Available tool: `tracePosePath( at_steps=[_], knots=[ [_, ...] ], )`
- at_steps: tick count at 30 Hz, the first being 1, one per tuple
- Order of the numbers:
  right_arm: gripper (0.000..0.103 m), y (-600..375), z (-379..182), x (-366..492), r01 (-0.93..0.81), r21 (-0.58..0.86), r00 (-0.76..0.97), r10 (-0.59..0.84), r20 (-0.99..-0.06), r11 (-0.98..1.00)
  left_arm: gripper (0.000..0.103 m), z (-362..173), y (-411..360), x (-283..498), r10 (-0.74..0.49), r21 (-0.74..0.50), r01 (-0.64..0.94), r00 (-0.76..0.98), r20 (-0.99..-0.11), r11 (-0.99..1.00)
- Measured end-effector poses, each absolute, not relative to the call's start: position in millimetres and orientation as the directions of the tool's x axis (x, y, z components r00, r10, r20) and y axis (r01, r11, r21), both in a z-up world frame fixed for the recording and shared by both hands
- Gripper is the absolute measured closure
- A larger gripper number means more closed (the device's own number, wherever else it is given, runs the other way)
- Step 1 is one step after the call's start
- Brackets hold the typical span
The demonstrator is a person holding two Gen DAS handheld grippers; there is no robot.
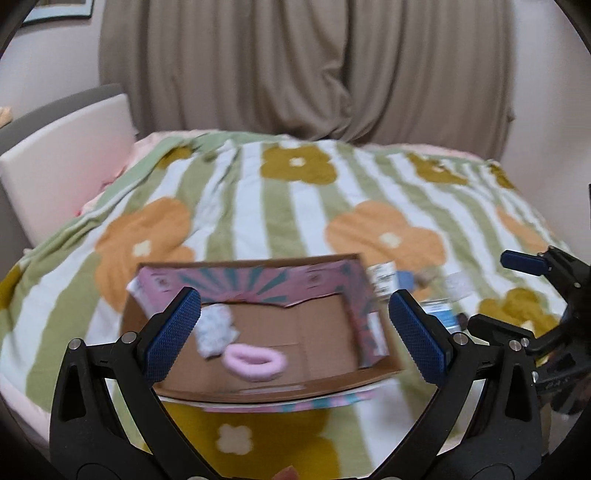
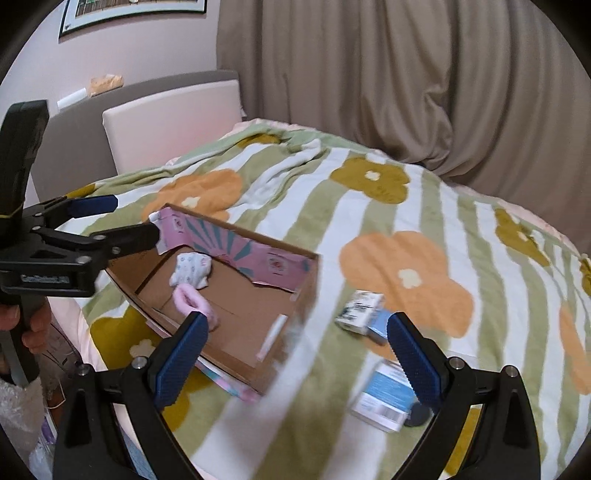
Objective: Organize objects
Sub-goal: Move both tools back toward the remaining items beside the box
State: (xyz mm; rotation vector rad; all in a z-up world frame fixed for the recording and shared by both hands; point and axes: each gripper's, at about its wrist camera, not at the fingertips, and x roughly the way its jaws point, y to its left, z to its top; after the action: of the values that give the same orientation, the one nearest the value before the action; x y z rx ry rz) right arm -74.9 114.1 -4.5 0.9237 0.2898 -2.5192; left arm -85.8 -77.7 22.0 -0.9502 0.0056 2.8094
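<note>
Brown cardboard box with pink printed walls (image 1: 258, 332) already holds our fluffy pink hair scrunchie (image 1: 255, 363) and small white patterned cloth bundle (image 1: 216, 328), below our left gripper (image 1: 293, 328), wide and empty

From the right wrist, our right gripper (image 2: 295, 354) hangs wide and empty too; three small white-and-blue cartons (image 2: 360, 312) still lie on the striped floral blanket (image 2: 406, 206) beside the box, left to pack

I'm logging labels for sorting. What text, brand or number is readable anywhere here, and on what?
No text can be read with certainty.
Left tongs body: raised lettering, too blurred.
White box: dark print, blurred.
Blue-and-white box: print and barcode-like marks, too small.
Cardboard box pink lining: round emblems, illegible.
Wall poster: too small.
</note>
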Motion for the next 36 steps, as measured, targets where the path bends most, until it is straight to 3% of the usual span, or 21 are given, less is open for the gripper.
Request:
tracePosePath(
  at_steps=[11,20,26,36],
  knots=[
    [0.006,198.9,13.0,-45.3,0.502,-0.121,-0.722,-0.338,-0.604,-0.856,0.002,30.9,12.4,-74.6,0.320,-0.091,-0.343,-0.704,-0.633,-0.935],
    [0.006,245.9,-25.3,-41.2,0.586,-0.144,-0.654,-0.361,-0.665,-0.797,0.002,6.5,86.1,-85.0,0.360,-0.113,-0.406,-0.608,-0.708,-0.907],
    [0.006,265.4,-58.1,-45.0,0.651,-0.159,-0.600,-0.374,-0.707,-0.742,0.002,-27.4,118.8,-109.4,0.379,-0.180,-0.393,-0.518,-0.767,-0.902],
    [0.007,281.3,-118.6,-81.7,0.703,-0.143,-0.532,-0.382,-0.756,-0.696,0.002,-113.3,165.7,-170.5,0.310,-0.179,-0.340,-0.384,-0.870,-0.923]
  ],
)
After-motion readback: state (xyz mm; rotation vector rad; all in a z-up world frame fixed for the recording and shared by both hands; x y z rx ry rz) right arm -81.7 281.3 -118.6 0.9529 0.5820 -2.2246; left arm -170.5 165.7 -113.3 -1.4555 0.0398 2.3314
